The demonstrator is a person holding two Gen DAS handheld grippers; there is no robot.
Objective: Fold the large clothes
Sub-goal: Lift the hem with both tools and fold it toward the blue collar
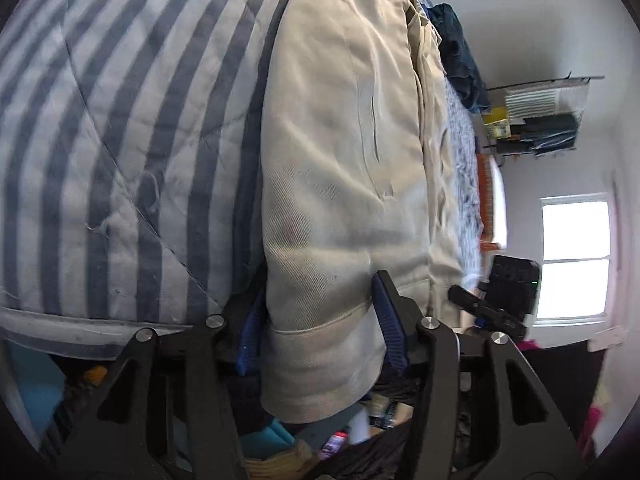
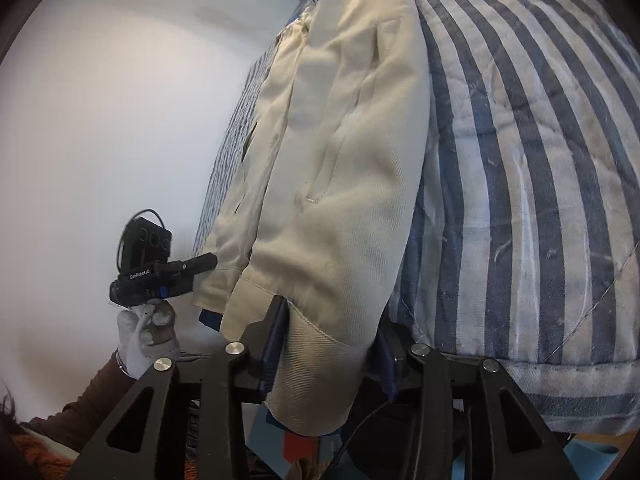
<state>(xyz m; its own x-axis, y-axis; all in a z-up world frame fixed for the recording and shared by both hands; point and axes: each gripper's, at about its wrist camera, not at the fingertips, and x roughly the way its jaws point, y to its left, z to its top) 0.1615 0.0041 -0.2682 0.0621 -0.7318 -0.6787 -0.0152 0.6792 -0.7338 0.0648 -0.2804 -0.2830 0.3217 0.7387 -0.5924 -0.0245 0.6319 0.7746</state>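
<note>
A blue-and-white striped quilt [image 1: 120,128] covers the bed that carries the work; its hemmed near edge runs along the bottom of both wrist views. White walls enclose the room, with a bright window [image 1: 576,256] and a wire wall shelf [image 1: 536,116] holding folded items. A dark blue garment [image 1: 460,52] lies heaped towards the far edge of the bed. Assorted clutter on the floor below the near edge is too blurred to identify.

The task's thing, a beige jacket [image 1: 340,160], lies lengthwise on the quilt, its ribbed hem hanging over the near edge.

The left gripper [image 1: 320,316] stands half-closed with the jacket's hem between its blue-padded fingers [image 1: 390,320], the pads against the cloth. The right gripper [image 2: 328,340] likewise brackets the opposite hem corner, pads pressing the fabric. A white-gloved hand [image 2: 144,336] holds the left gripper's handle.
</note>
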